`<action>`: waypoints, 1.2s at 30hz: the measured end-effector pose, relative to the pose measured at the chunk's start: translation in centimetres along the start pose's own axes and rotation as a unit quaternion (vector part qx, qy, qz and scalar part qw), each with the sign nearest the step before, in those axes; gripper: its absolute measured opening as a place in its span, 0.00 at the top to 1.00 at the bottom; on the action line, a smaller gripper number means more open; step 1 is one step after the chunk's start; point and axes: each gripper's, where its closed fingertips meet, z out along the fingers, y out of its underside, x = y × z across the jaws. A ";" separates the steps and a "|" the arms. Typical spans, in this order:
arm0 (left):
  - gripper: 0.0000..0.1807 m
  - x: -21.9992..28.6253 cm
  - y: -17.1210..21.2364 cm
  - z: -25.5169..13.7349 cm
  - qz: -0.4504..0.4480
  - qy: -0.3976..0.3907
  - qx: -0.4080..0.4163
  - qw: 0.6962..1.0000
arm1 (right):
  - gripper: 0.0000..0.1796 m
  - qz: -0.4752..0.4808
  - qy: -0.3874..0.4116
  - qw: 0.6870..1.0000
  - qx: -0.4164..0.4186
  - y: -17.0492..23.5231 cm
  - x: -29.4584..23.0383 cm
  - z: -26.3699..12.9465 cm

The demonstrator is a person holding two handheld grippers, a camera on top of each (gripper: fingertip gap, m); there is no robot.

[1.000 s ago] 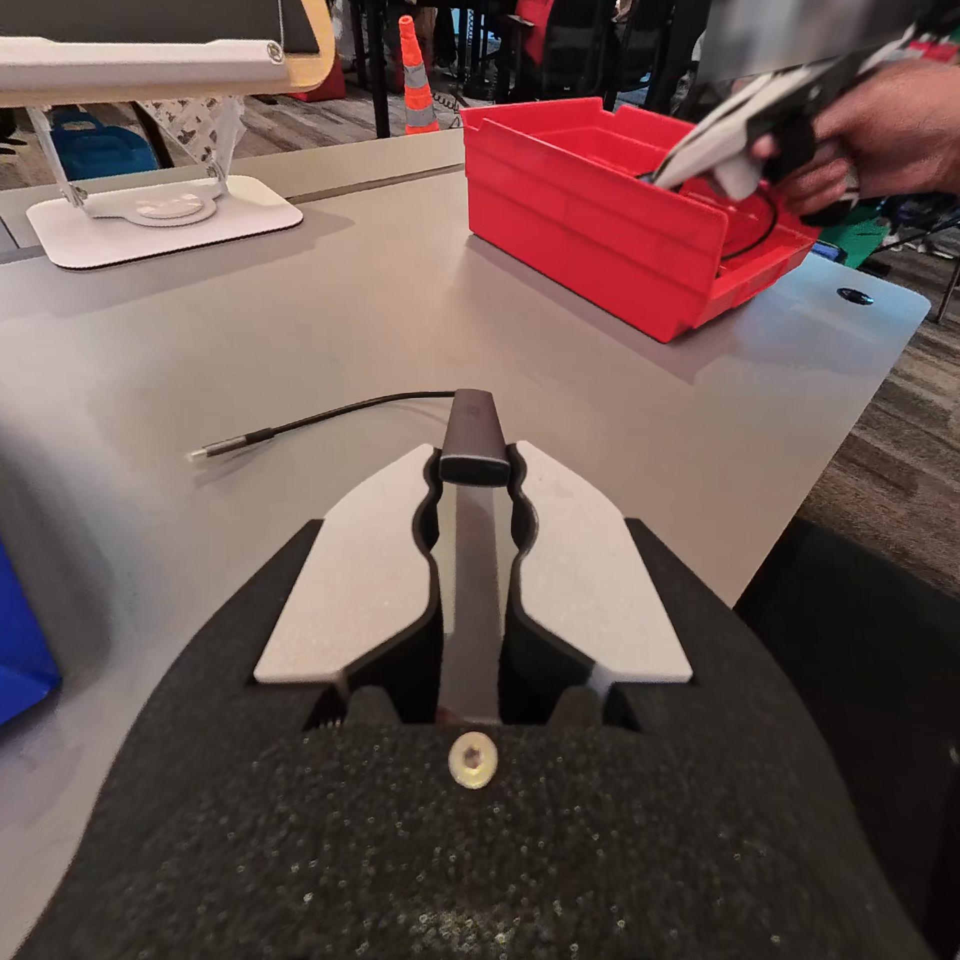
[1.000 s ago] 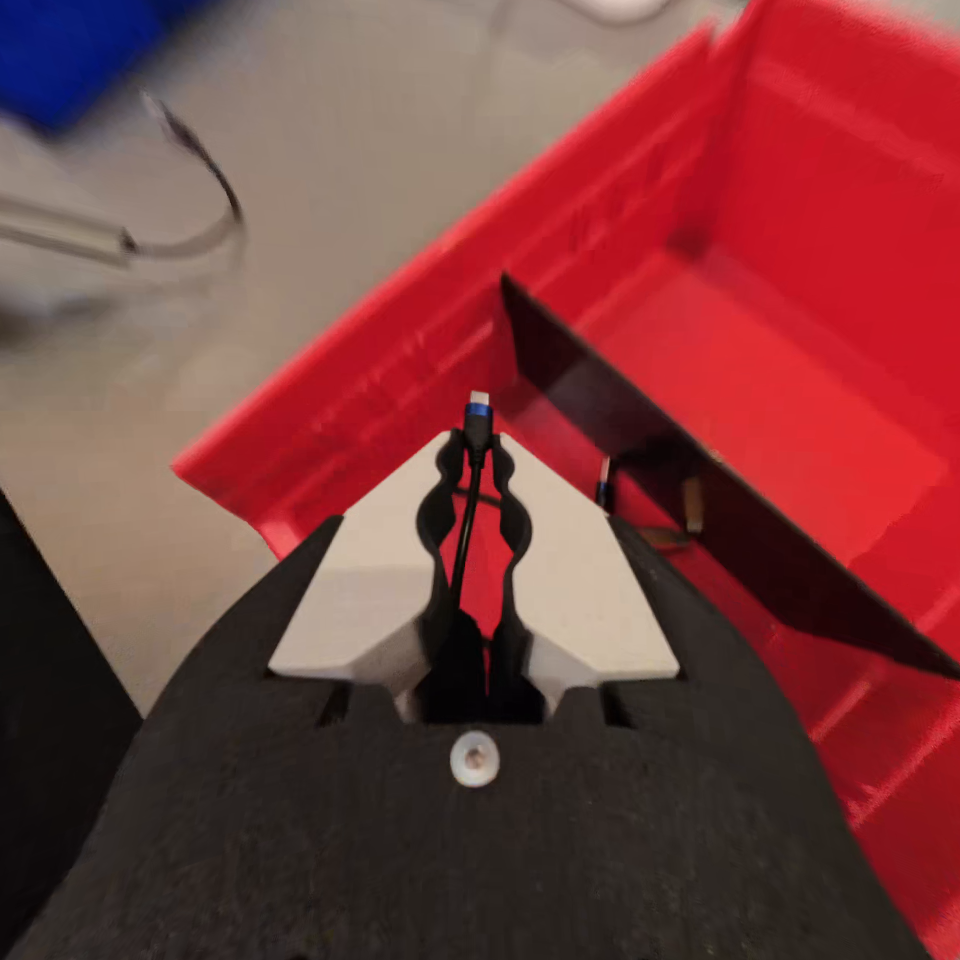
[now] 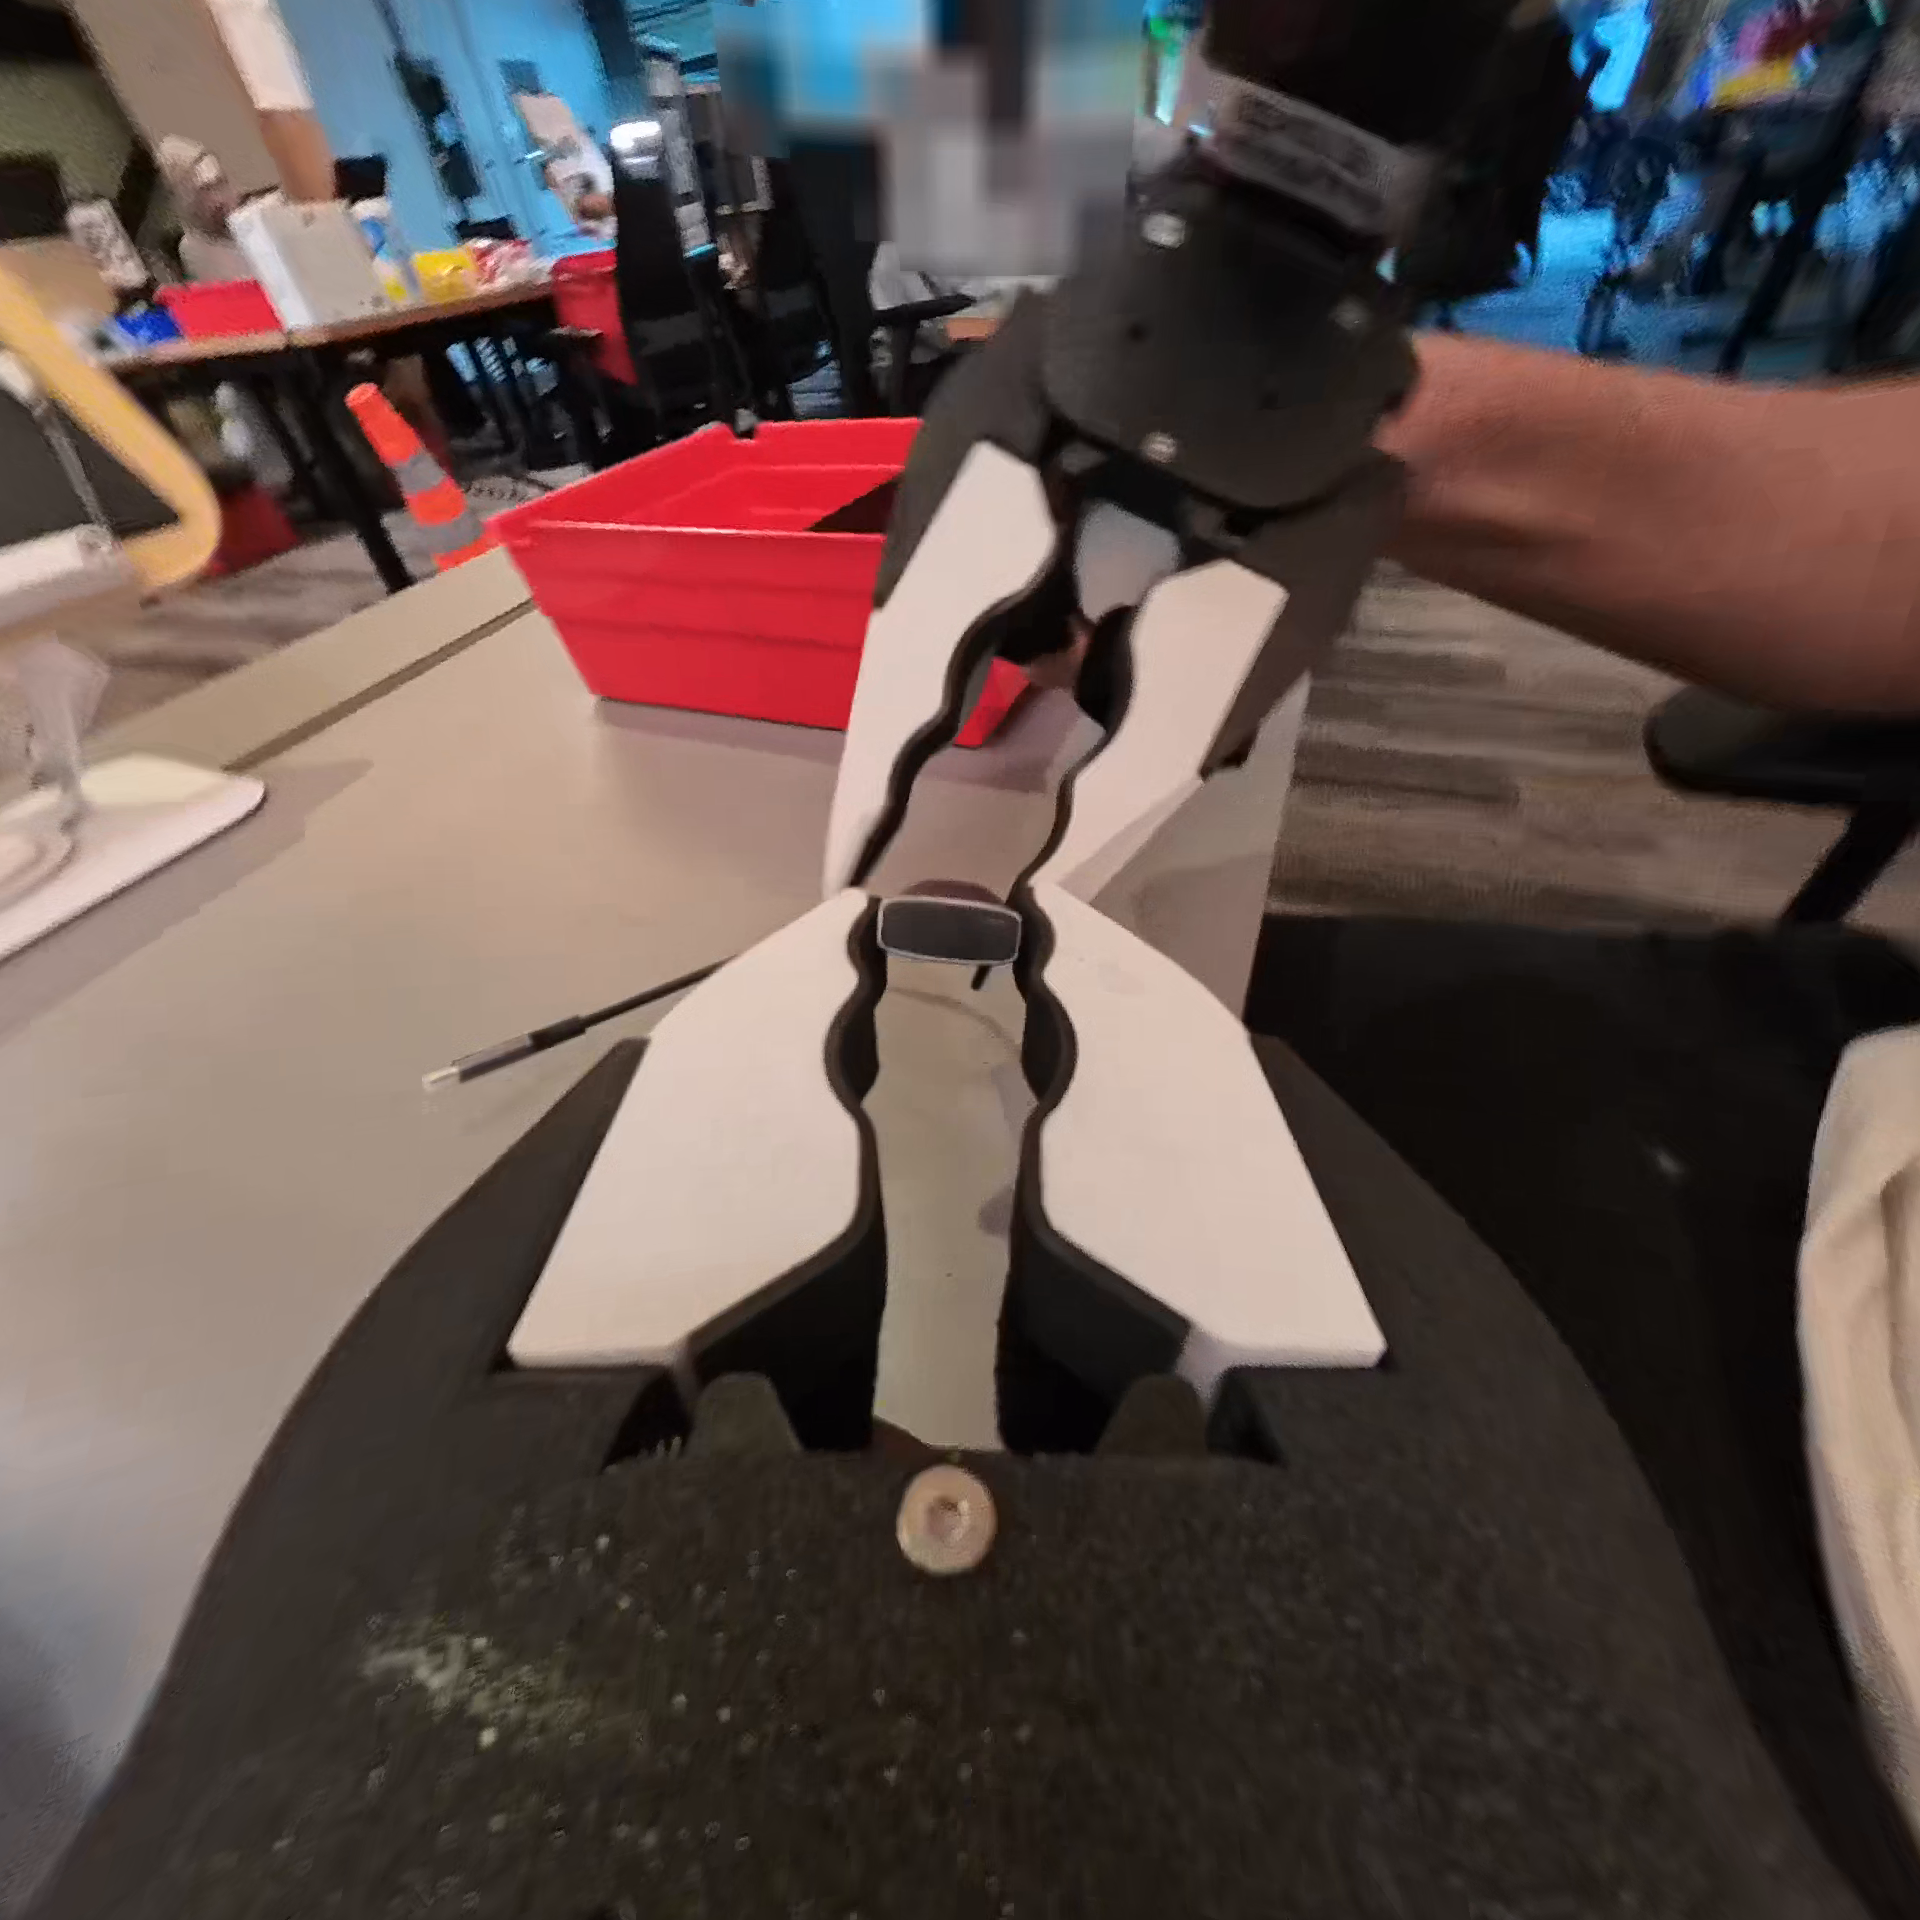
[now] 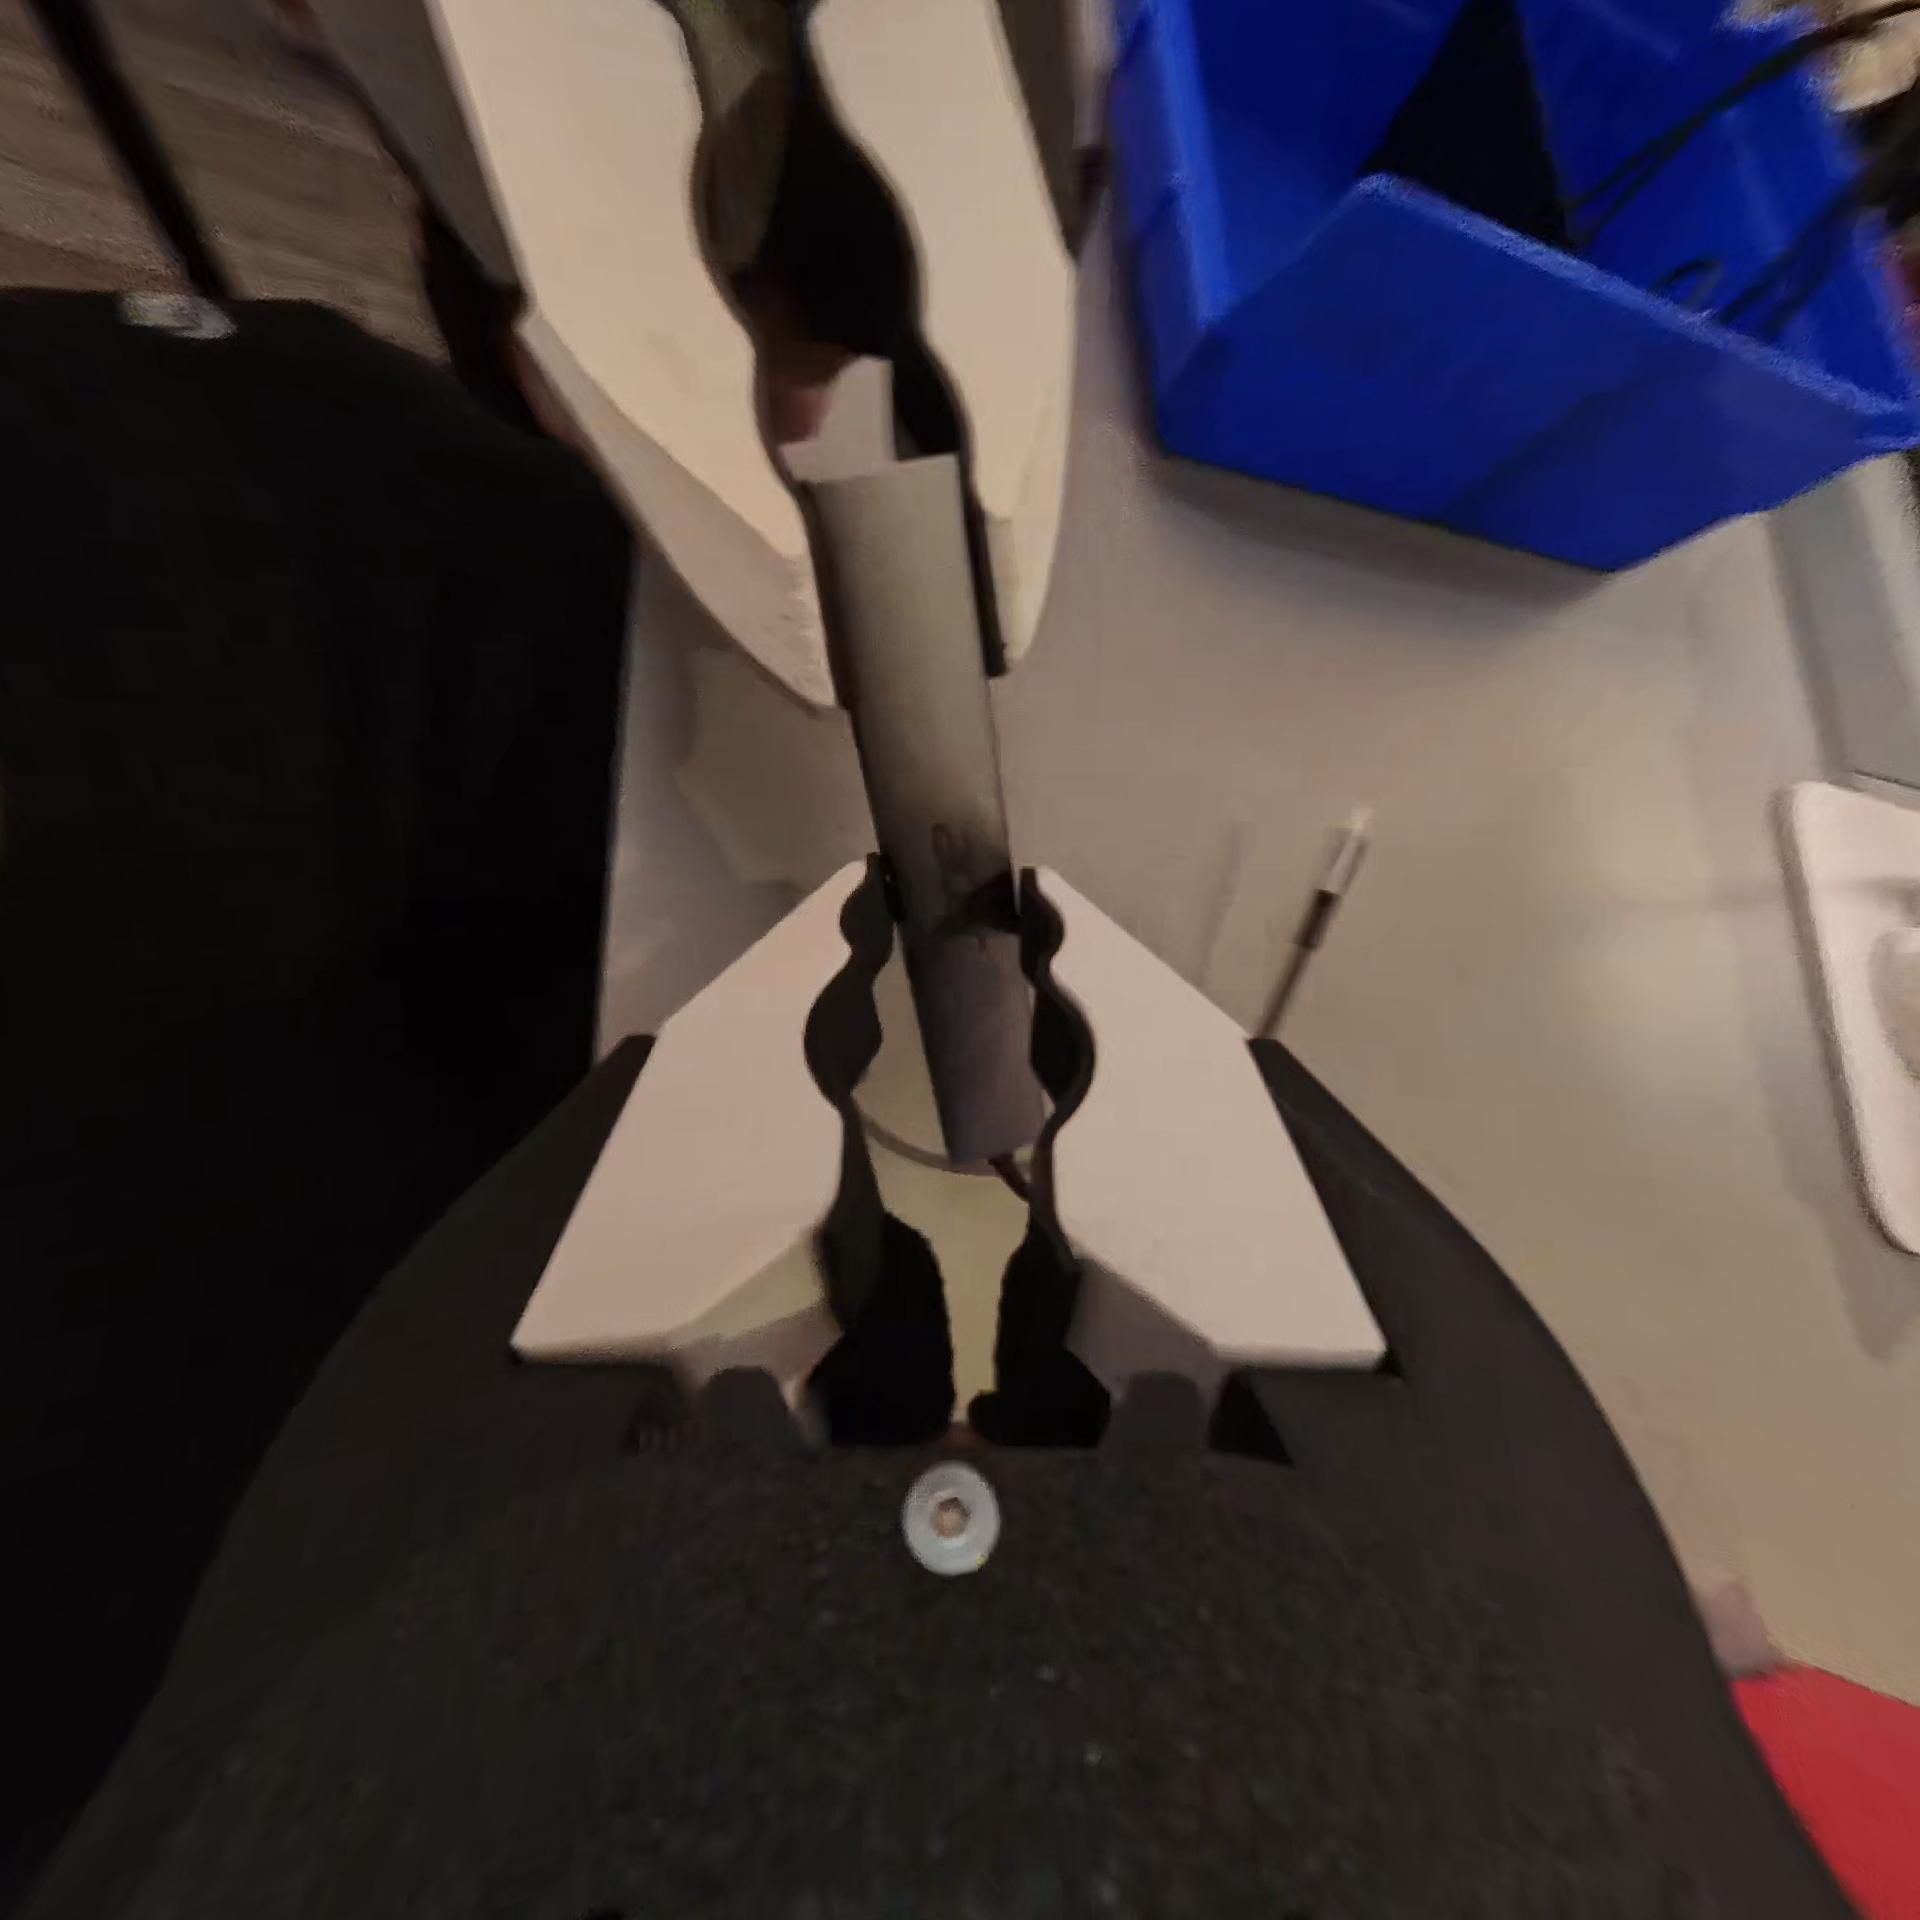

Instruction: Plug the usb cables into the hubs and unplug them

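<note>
A grey USB hub (image 3: 945,930) sits end-on between the fingertips of my left gripper (image 3: 945,914), which is shut on it just above the grey table (image 3: 364,883). My right gripper (image 3: 940,883) comes down from above, its two white fingers on either side of the hub's far end. In the right wrist view the hub (image 4: 914,727) runs from the left gripper (image 4: 914,665) into my right gripper (image 4: 956,878), whose pads lie against both its sides. The hub's own thin black cable ends in a plug (image 3: 457,1070) lying on the table, which the right wrist view also shows (image 4: 1345,847).
A red bin (image 3: 707,582) stands on the table behind the grippers. A blue bin (image 4: 1455,395) stands on the table in the right wrist view. A white stand base (image 3: 104,831) sits at the left. The table edge and a dark chair (image 3: 1558,1143) are on the right. Some 4 cm of space lies between my two pairs of fingers.
My right gripper has left the red bin without the blue-tipped cable it held and now sits around the hub's far end. My left gripper has tilted up with the hub.
</note>
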 end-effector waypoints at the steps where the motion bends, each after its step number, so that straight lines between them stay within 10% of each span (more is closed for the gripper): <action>1: 0.87 0.5 0.2 0.0 0.027 0.006 -0.007 1.000 | 0.87 0.001 -0.018 1.000 -0.004 0.2 -0.5 -0.1; 12: 0.72 -1.7 1.2 -0.7 -0.007 -0.062 -0.024 0.998 | 0.88 0.002 0.038 0.999 0.000 0.5 2.9 -2.0; 24: 0.81 -3.9 1.5 -1.3 -0.078 -0.085 -0.012 0.993 | 0.88 0.035 0.212 0.963 0.163 -6.3 18.2 -21.6; 30: 0.82 -3.5 1.7 -0.8 -0.080 -0.082 -0.021 0.993 | 0.88 0.112 0.203 0.968 0.097 1.0 23.9 -25.4; 36: 0.82 -3.7 1.9 -0.7 -0.082 -0.083 -0.024 0.993 | 0.88 0.235 0.152 0.959 0.054 12.6 26.4 -21.2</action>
